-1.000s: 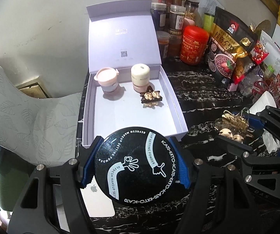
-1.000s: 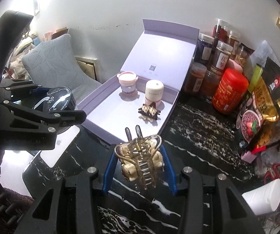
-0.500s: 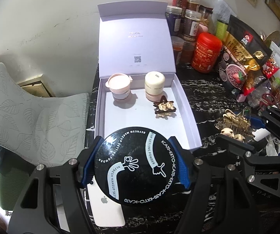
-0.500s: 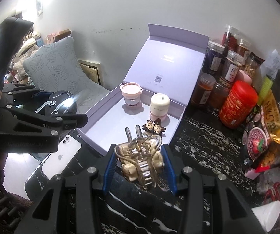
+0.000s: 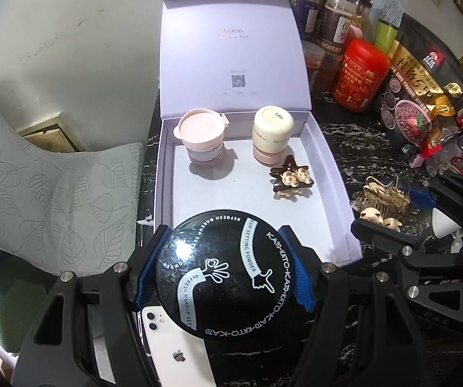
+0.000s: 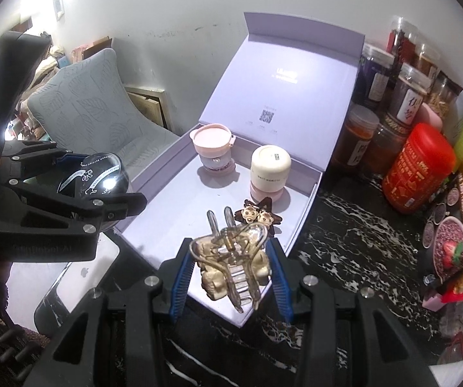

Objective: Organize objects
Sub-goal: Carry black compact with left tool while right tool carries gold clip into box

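Observation:
My left gripper [image 5: 223, 272] is shut on a round black setting-powder case [image 5: 228, 277] with white lettering, held just before the near edge of an open lilac box [image 5: 331, 193]. My right gripper [image 6: 231, 266] is shut on a gold hair claw [image 6: 231, 258] with small cream figures, over the box's near right corner. Inside the box stand a pink cup [image 5: 201, 138], a cream jar [image 5: 271, 132] and a dark star-shaped clip [image 5: 291, 177]. In the right wrist view the black powder case [image 6: 94, 180] and the left gripper [image 6: 80, 190] show at the left.
A white phone [image 5: 173, 345] lies on the black marble table under the left gripper. Jars, a red canister [image 5: 359, 74] and snack bags [image 5: 425, 96] crowd the table's right and back. A grey leaf-pattern cushion [image 5: 38, 187] sits left of the table. The box lid [image 5: 231, 54] stands upright at the back.
Both grippers have moved forward toward the lilac box, which now looks larger and nearer. The gold claw now hangs over the box's near corner. Grips unchanged.

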The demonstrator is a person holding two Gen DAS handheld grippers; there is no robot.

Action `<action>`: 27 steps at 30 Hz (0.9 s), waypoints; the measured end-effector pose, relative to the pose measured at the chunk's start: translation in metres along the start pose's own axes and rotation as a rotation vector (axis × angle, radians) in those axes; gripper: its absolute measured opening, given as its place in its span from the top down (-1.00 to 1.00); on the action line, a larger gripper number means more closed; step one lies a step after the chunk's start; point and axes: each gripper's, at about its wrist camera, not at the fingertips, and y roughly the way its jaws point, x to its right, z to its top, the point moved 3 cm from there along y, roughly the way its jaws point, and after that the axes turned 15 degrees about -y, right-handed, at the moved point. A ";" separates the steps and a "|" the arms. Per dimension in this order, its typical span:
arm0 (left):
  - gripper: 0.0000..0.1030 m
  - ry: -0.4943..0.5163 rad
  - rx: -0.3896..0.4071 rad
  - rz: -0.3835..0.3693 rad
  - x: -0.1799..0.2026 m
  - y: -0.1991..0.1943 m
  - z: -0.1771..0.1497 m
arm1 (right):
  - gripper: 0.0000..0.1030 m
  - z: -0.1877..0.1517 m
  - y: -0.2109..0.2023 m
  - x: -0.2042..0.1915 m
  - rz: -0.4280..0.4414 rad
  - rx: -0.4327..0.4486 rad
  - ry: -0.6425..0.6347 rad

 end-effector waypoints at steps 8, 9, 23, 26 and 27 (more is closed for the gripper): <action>-0.28 0.009 -0.032 -0.009 0.001 0.031 0.010 | 0.11 -0.003 0.028 0.010 0.022 -0.047 0.011; -0.28 0.011 -0.034 -0.009 0.000 0.034 0.011 | 0.11 -0.004 0.031 0.011 0.025 -0.053 0.012; -0.28 0.016 -0.077 -0.004 -0.005 0.076 0.019 | 0.11 -0.010 0.068 0.015 0.059 -0.103 0.022; -0.28 0.020 -0.082 -0.003 -0.006 0.083 0.021 | 0.11 -0.010 0.074 0.016 0.067 -0.110 0.025; -0.28 0.023 -0.082 -0.002 -0.006 0.085 0.022 | 0.11 -0.010 0.077 0.016 0.070 -0.112 0.025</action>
